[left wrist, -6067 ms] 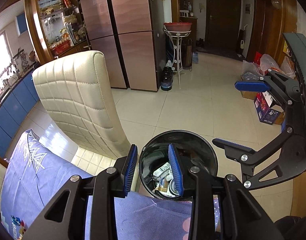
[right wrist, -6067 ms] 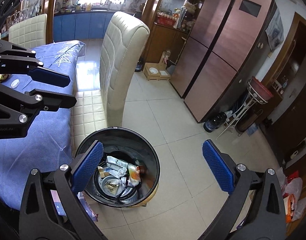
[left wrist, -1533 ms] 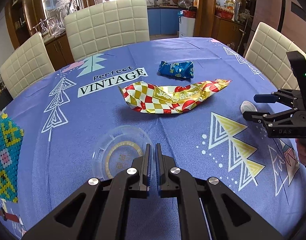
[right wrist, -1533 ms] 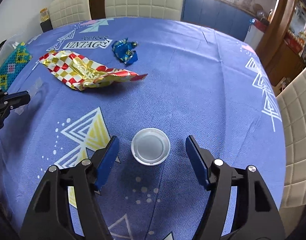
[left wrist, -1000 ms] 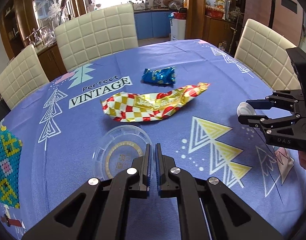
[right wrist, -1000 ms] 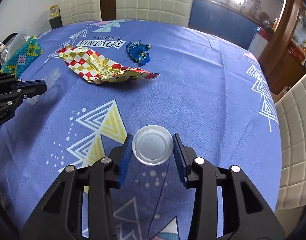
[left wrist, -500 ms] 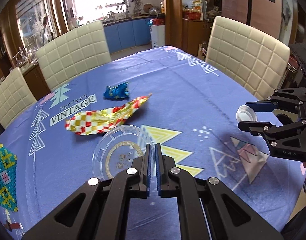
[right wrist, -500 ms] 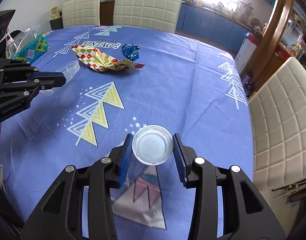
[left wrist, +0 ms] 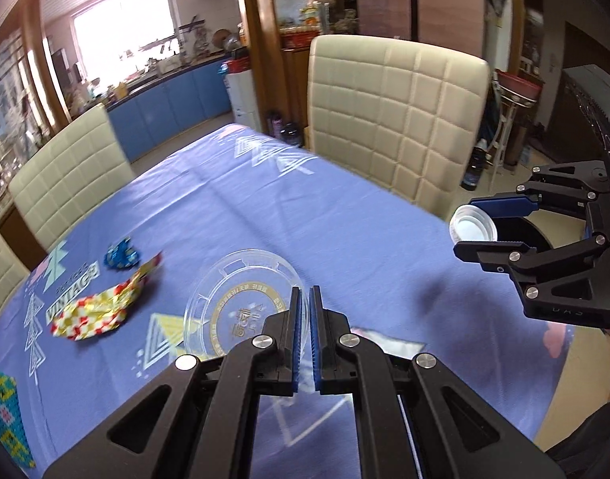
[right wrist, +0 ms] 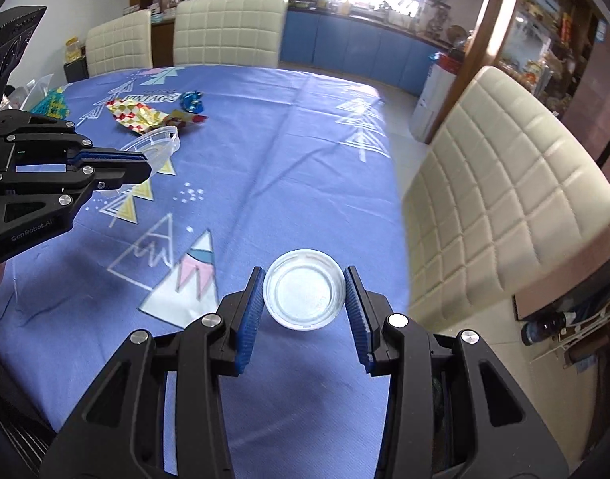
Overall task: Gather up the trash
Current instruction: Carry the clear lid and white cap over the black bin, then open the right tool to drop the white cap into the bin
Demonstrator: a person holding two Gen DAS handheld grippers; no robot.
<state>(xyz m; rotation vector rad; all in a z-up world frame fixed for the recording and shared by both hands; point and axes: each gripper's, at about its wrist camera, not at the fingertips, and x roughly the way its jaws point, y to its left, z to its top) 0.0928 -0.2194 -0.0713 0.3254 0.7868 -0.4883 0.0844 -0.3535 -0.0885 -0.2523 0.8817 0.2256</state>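
My left gripper [left wrist: 304, 311] is shut on the rim of a clear round plastic lid [left wrist: 241, 303] with gold print and holds it above the blue tablecloth [left wrist: 265, 215]; the lid also shows in the right wrist view [right wrist: 157, 139]. My right gripper [right wrist: 305, 303] is shut on a small white round cap [right wrist: 303, 294] and holds it above the table's near edge; the cap also shows in the left wrist view [left wrist: 473, 228]. A red, white and gold wrapper [left wrist: 105, 307] and a small blue wrapper [left wrist: 121, 256] lie on the cloth. The black trash bin's rim [left wrist: 532, 231] shows behind the right gripper.
Cream padded chairs [left wrist: 392, 119] stand around the table, one just past the table edge by the bin. A beaded mat [left wrist: 3, 411] lies at the cloth's left edge. Kitchen counters, cabinets and a fridge are in the background.
Both grippers have swung right and away from the table's middle, carrying the lid and the cap. The wrappers have dropped back to the left. The chair and bin rim have come into view.
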